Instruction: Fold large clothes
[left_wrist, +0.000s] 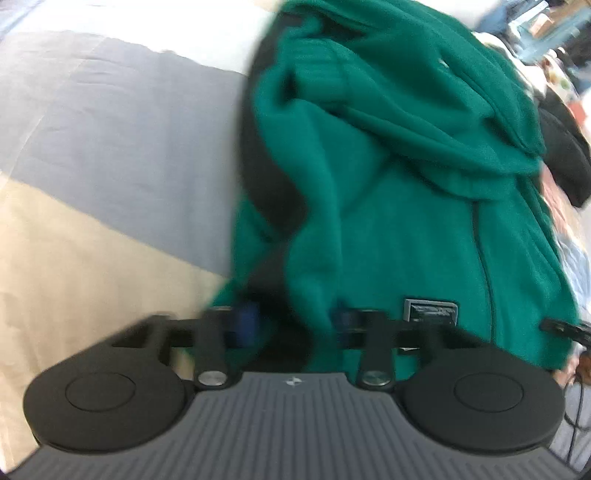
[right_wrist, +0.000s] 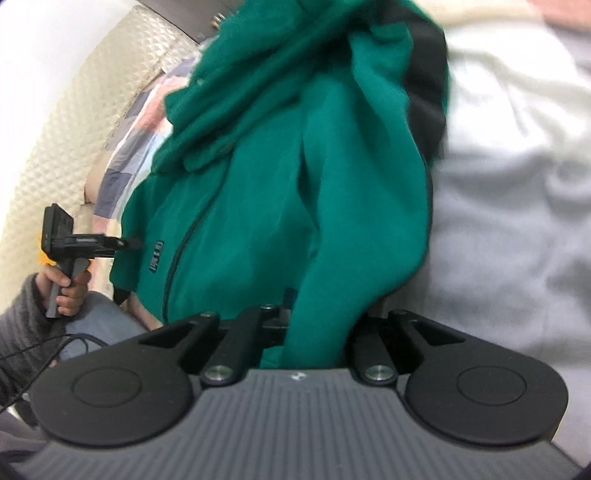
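The green fleece jacket (left_wrist: 388, 177) lay bunched on a bed cover (left_wrist: 92, 129) banded in white, grey and cream, and filled the middle of both views. In the left wrist view the left gripper (left_wrist: 295, 321) was clamped on a fold of the jacket's lower edge, the green cloth running down between its blue-tipped fingers (left_wrist: 245, 321); a small dark rectangular patch (left_wrist: 430, 312) sat on the jacket just beside the right-hand finger, and a dark seam line ran up the cloth above it. This view alone showed the banded cover to the left and blurred clutter at the far right. In the right wrist view the right gripper (right_wrist: 314, 332) was clenched on a thick hanging fold of the same jacket, though the cloth hid its fingertips. Only this view showed the left gripper (right_wrist: 125, 242) from outside, its tips meeting the jacket's edge near the patch (right_wrist: 156, 255), a hand (right_wrist: 64, 291) in a grey ribbed sleeve (right_wrist: 22, 332) gripping its handle, a quilted cream headboard (right_wrist: 55, 147) and a patchwork pillow (right_wrist: 125, 147) behind.
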